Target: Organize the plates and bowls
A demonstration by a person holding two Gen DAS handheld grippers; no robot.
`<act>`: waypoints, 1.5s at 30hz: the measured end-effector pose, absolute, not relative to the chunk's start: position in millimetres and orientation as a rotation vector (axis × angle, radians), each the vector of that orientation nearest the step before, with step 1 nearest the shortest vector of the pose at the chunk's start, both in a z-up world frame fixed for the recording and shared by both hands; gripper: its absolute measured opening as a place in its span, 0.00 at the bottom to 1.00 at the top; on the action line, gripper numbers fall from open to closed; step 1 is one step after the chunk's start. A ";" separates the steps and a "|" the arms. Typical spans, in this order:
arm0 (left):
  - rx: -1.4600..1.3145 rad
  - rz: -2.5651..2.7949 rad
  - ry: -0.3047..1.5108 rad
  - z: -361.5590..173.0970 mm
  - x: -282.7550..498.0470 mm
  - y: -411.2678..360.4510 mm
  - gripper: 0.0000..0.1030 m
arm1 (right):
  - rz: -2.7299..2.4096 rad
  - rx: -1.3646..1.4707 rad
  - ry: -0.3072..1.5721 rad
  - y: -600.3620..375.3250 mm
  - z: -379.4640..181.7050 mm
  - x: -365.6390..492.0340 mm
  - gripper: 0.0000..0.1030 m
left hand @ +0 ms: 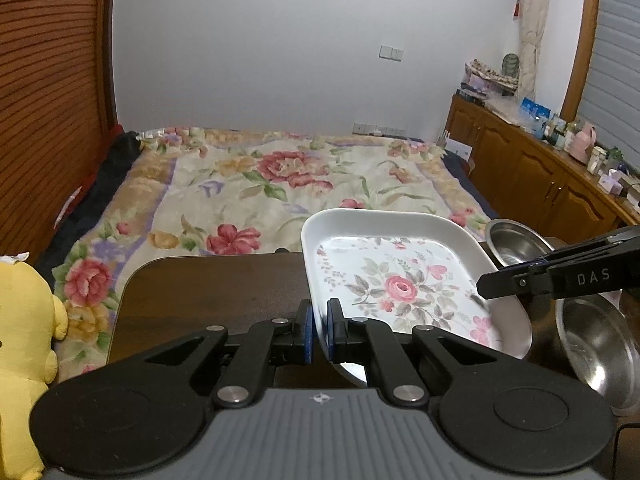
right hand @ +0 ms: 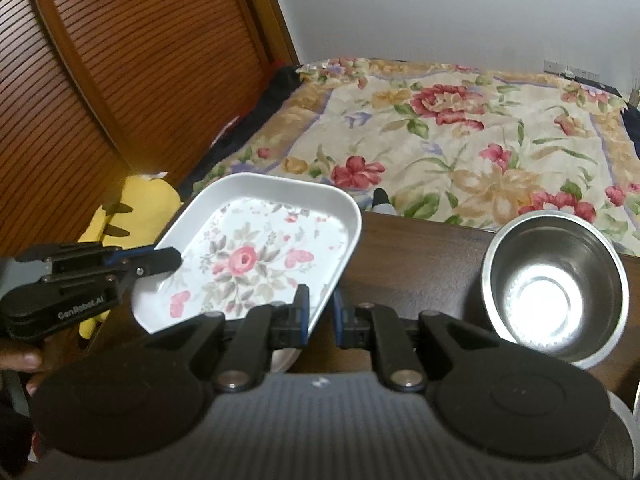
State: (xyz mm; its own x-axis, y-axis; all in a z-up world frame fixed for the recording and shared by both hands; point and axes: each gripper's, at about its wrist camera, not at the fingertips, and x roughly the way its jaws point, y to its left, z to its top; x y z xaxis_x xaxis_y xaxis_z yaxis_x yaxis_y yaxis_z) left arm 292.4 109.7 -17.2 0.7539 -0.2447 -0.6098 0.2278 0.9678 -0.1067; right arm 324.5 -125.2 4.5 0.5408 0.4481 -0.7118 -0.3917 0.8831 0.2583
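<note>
A white rectangular plate (left hand: pixel 400 280) (right hand: pixel 256 256) with a pink rose print hangs tilted above the dark wooden table (left hand: pixel 208 292) (right hand: pixel 420 260). My left gripper (left hand: pixel 319 328) is shut on its left rim; in the right wrist view its tip (right hand: pixel 174 260) overlaps that same edge. My right gripper (right hand: pixel 320 312) pinches the opposite rim, and its tip (left hand: pixel 484 286) shows from the side in the left wrist view. A steel bowl (right hand: pixel 552 280) (left hand: pixel 516 246) stands on the table right of the plate. A second steel bowl (left hand: pixel 596 356) sits nearer. Something pale (left hand: pixel 352 374) lies under the plate, mostly hidden.
A bed with a floral blanket (left hand: pixel 280 184) lies just beyond the table's far edge. A yellow plush toy (left hand: pixel 24 340) (right hand: pixel 148 196) sits left of the table. A wooden slatted door (right hand: pixel 120 60) is at the left, and a cluttered cabinet (left hand: pixel 520 176) at the right.
</note>
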 end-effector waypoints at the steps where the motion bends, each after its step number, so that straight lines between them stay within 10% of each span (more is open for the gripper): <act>1: -0.025 -0.258 0.665 -15.5 289.2 109.3 0.08 | 0.501 0.073 0.860 -125.9 6.3 321.5 0.13; 45: -0.024 -0.282 0.603 -11.7 146.9 99.7 0.09 | 0.534 0.087 0.779 -149.3 8.8 201.4 0.13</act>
